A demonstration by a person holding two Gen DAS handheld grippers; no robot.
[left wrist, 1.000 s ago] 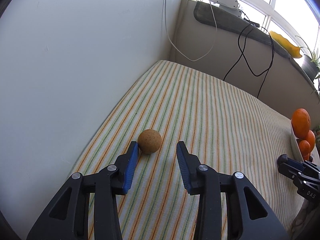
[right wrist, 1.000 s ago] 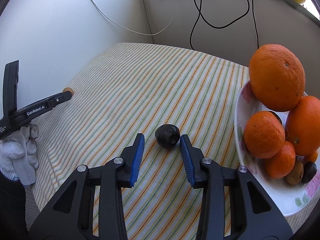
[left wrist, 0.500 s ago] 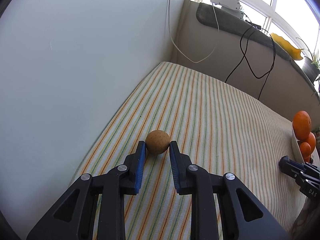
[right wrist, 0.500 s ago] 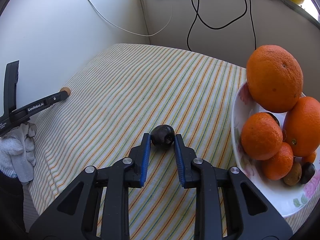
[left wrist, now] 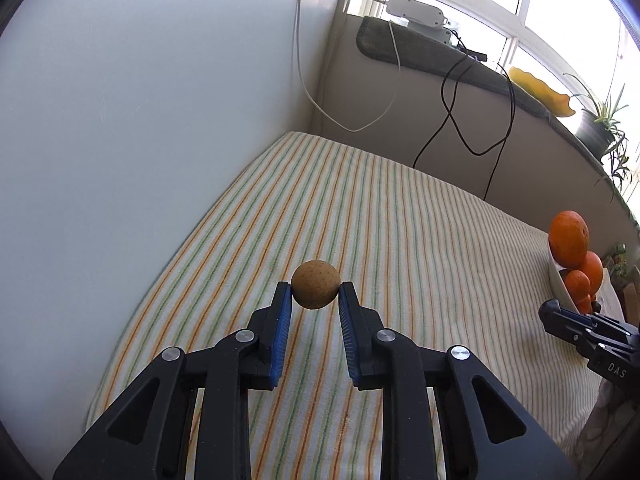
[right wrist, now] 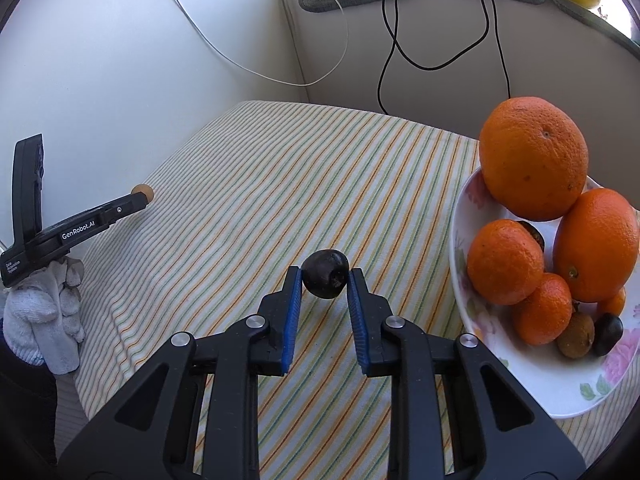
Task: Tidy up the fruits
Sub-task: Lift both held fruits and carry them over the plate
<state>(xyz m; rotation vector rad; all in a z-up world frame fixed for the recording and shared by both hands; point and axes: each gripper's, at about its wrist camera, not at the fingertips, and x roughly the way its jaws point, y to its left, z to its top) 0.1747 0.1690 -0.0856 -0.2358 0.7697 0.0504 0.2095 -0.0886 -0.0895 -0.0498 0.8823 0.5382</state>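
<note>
- Low in the middle of the left wrist view, the left gripper is clamped on a small round tan fruit, its blue pads pressing each side.
- That tan fruit sits at the very tips of the fingers, over the striped cloth that fills the centre of the frame.
- At the lower centre of the right wrist view, the right gripper is closed on a small dark fruit, pinched between its blue pads near the tips.
- At the right edge of that view stands a white flowered bowl on the cloth, close beside the dark fruit but apart from it.
- Inside the bowl lie several oranges, piled up, with a small brown fruit and another dark one low at the bowl's right.
- At the left edge of the right wrist view, a gloved hand holds the left gripper.
- Along the top of both views, cables hang down the wall from a ledge.
</note>
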